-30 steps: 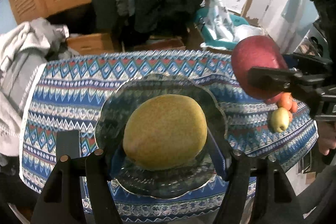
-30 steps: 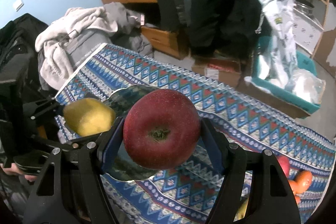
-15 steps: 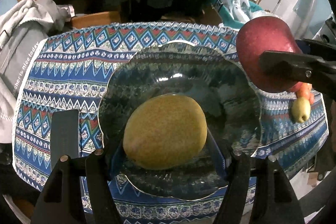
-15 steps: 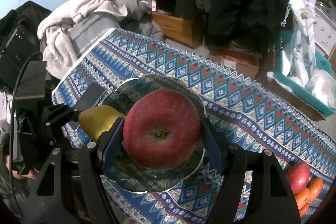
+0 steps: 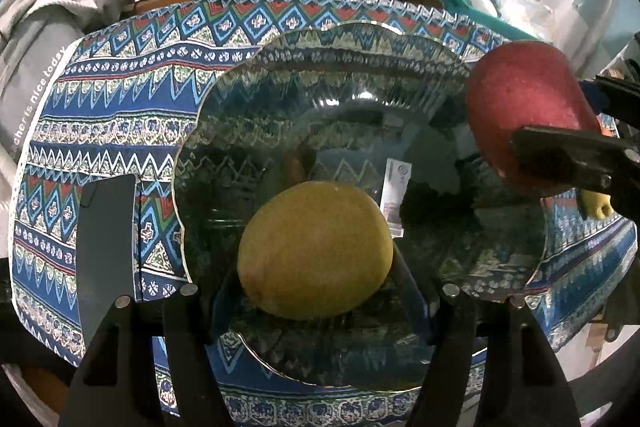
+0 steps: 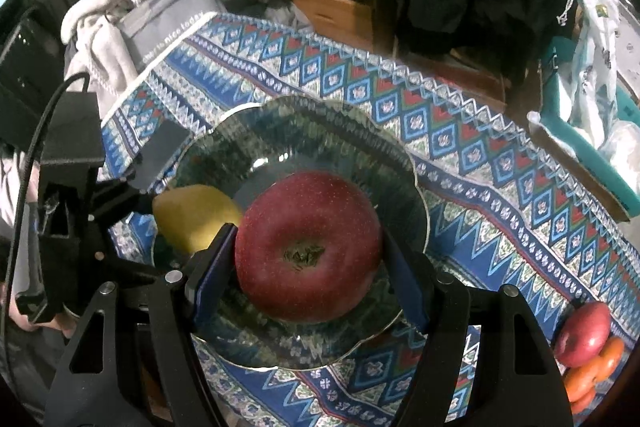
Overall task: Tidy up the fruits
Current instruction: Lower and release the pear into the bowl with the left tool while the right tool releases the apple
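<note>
The left hand-held gripper [image 5: 316,287] is clamping a yellow pear [image 5: 315,250]; the right hand-held gripper [image 6: 308,259] is clamping a red apple [image 6: 308,253]. Both are hanging over the glass plate [image 6: 408,163] on the cloth-covered bench [image 6: 480,163]. Judgement: lowering each fruit onto separate plate areas before releasing is preventing rolling.

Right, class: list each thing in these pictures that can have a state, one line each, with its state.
left tool: shut on the yellow pear
right tool: shut on the red apple
yellow pear: gripped, over the glass plate
red apple: gripped, over the plate
glass plate: upright on the patterned cloth
loose fruits: on the cloth, beside the plate
</note>
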